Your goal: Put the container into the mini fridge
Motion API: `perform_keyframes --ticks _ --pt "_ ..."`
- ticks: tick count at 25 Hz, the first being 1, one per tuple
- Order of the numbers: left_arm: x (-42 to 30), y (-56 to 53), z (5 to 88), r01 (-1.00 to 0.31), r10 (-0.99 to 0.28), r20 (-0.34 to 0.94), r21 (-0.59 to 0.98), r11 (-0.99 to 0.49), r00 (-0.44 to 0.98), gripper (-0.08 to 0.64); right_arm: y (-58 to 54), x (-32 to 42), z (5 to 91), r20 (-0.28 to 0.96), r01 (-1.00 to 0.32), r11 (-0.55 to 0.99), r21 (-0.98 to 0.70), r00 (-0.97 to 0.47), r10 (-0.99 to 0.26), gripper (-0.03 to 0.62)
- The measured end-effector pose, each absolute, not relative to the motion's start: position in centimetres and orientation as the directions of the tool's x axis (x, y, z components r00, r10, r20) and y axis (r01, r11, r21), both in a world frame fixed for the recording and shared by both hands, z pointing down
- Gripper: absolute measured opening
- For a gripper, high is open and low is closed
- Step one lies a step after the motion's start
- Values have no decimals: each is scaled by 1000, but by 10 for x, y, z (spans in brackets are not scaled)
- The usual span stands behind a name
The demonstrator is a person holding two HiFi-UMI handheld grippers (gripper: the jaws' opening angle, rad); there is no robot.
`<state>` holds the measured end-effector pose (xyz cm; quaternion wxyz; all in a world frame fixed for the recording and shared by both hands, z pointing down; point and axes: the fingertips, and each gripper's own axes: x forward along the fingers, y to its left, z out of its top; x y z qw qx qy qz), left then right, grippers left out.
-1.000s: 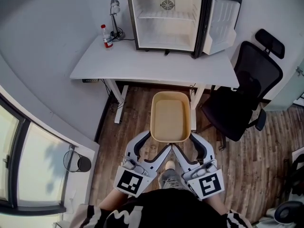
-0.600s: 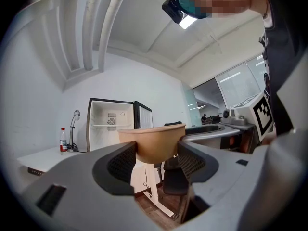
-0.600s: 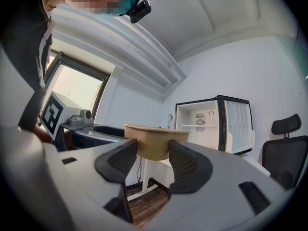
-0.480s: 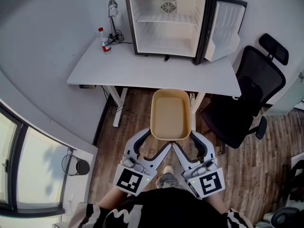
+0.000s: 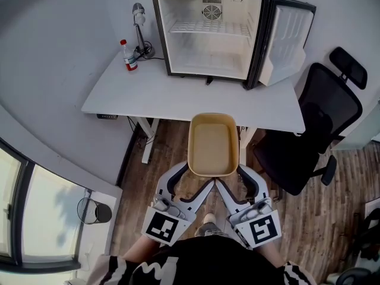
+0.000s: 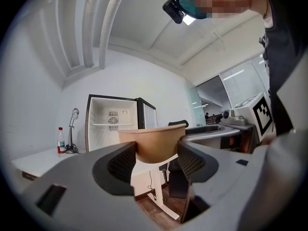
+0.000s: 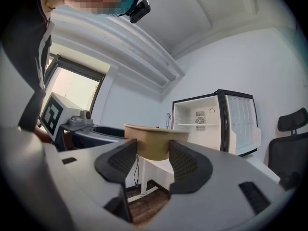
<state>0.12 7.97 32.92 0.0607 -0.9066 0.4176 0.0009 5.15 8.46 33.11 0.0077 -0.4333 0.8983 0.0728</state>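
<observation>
A tan, empty rectangular container (image 5: 213, 144) hangs over the wooden floor, its far end at the white desk's (image 5: 178, 94) front edge. My left gripper (image 5: 199, 176) is shut on its near left corner and my right gripper (image 5: 228, 176) on its near right corner. In the left gripper view the container (image 6: 154, 143) sits between the left gripper's (image 6: 156, 159) dark pads. The right gripper view shows the container (image 7: 153, 143) likewise clamped in the right gripper (image 7: 153, 160). The mini fridge (image 5: 208, 31) stands on the desk's far side, white inside and empty, with its door (image 5: 285, 40) swung open to the right.
A black office chair (image 5: 309, 135) stands right of the desk's front corner. A red-capped bottle (image 5: 126, 55) and a small desk lamp (image 5: 139, 28) sit left of the fridge. A mesh bin (image 5: 95, 209) stands by the window at the lower left.
The person has stepped toward the desk. Fridge and desk appear nearer and lower in the head view, and the container's far end now reaches the desk's front edge. Both grips are unchanged.
</observation>
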Motion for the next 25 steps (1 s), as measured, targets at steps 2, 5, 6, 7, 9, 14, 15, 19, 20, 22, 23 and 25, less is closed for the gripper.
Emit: perform_keyframes --ticks 2,5,6,7,9,14,15,19,20,22,23,25 --pt "4 70 330 -762 -762 -52 -106 -639 646 276 75 54 331 -76 -776 618 124 -629 -774 218" --pt "6 56 330 -769 -768 -51 -100 -632 638 276 60 57 331 -73 -769 626 128 -637 -768 218" --pt "8 51 330 -770 -769 -52 -99 -631 637 276 55 58 331 -72 -768 628 128 -639 -766 218" --pt "9 47 330 -771 -770 -52 -99 -629 636 276 51 60 331 -71 -766 630 126 -640 -765 218" --pt "12 39 331 -773 -772 -55 -94 -627 633 276 43 63 332 -70 -764 633 126 -643 -762 218" --pt "20 23 332 -781 -779 -60 -90 -618 624 276 26 70 333 -73 -757 642 124 -652 -755 218" --pt "22 20 332 -782 -780 -59 -92 -617 623 276 23 72 332 -74 -756 643 123 -653 -754 218" --pt "27 9 332 -788 -786 -63 -100 -608 615 276 11 77 333 -78 -748 652 122 -662 -745 218" --pt "27 6 333 -790 -789 -63 -99 -605 612 276 8 78 334 -78 -746 655 122 -665 -743 218" --pt "29 1 333 -795 -793 -63 -100 -599 606 276 3 79 335 -80 -741 660 121 -670 -738 218" --pt "30 -2 333 -796 -795 -63 -101 -596 603 276 0 80 334 -82 -739 663 120 -673 -735 218" --pt "32 -7 333 -800 -799 -62 -100 -592 599 276 -5 82 334 -83 -736 666 119 -676 -732 218"
